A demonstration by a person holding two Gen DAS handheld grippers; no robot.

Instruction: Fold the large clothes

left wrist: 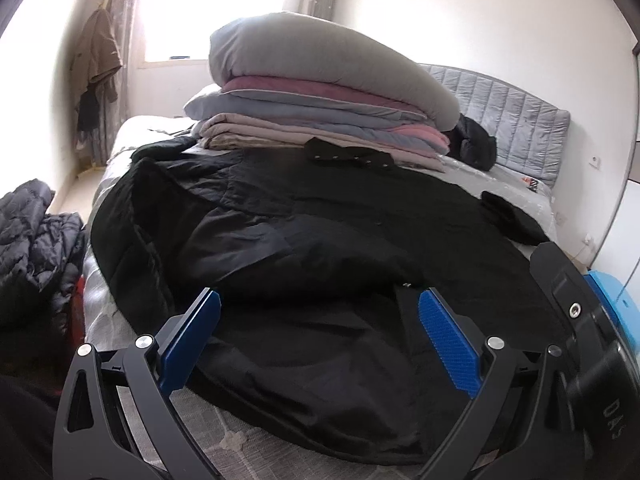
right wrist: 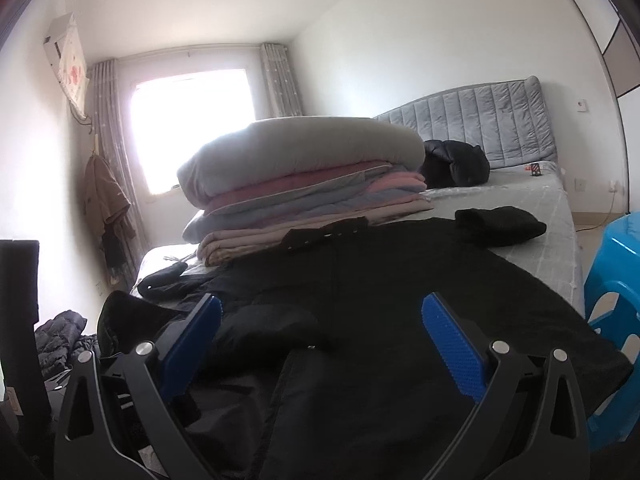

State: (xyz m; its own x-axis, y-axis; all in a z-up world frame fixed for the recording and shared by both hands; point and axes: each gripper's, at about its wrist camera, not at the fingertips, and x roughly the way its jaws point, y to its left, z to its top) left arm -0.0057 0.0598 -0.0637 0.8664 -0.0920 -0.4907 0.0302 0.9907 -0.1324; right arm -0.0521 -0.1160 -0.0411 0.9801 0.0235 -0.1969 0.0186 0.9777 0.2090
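A large black coat (left wrist: 312, 240) lies spread over the near part of the bed (left wrist: 248, 452), lining side up, its collar (left wrist: 352, 156) toward the stacked bedding. In the right wrist view the same coat (right wrist: 400, 320) covers the foreground, one sleeve cuff (right wrist: 500, 224) lying out to the right. My left gripper (left wrist: 320, 300) hovers open over the coat's near hem, nothing between its blue pads (left wrist: 448, 336). My right gripper (right wrist: 320, 308) is also open above the coat's front, holding nothing. The other gripper's body (left wrist: 580, 340) shows at the right edge of the left wrist view.
A stack of folded quilts (left wrist: 320, 100) fills the middle of the bed. A black puffer jacket (right wrist: 456, 164) lies by the grey headboard (right wrist: 480, 120). A dark quilted jacket (left wrist: 32, 240) is heaped left of the bed. A blue plastic stool (right wrist: 612, 300) stands at the right.
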